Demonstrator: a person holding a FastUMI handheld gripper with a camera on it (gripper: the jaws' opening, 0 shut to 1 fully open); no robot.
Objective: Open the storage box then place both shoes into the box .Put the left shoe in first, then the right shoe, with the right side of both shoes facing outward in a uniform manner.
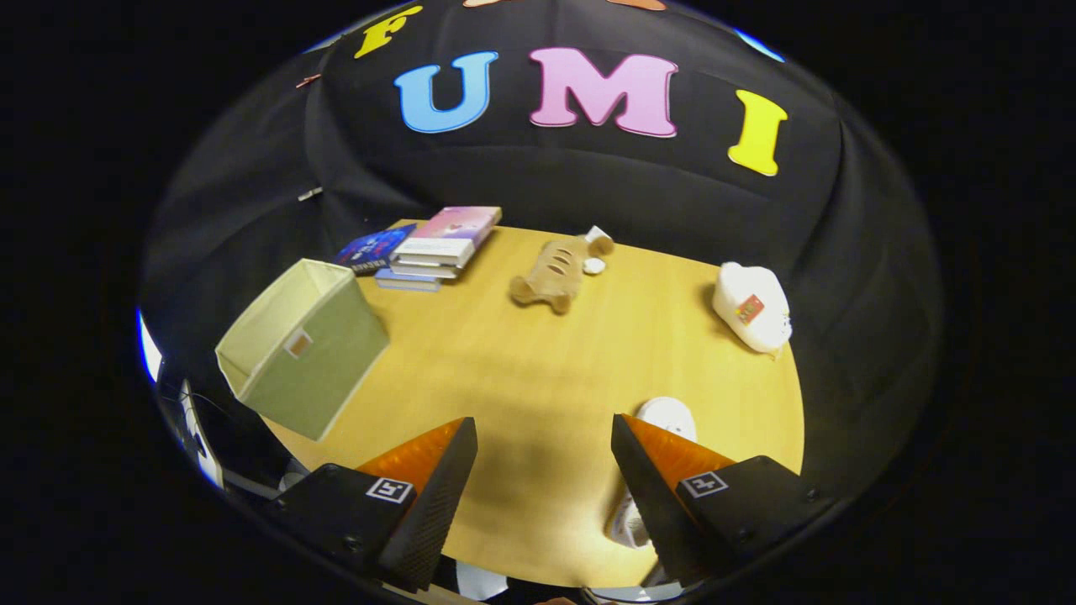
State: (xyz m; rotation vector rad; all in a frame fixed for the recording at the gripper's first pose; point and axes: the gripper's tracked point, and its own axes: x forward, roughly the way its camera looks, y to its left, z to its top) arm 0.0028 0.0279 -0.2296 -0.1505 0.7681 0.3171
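You're hovering over the table with the box already standing open, so a shoe pickup looks like the step in hand.

The pale green fabric storage box point(303, 349) is sitting at the far left on the round yellow wooden table point(538, 370), mouth tipped up. One white sneaker point(752, 307) is lying well off at the far right; another white shoe point(664, 416) is peeking out just behind your right finger. The gripper point(545, 470) is gaping wide, holding and touching nothing. Check which shoe is the left one, then straddle its middle and close squarely.
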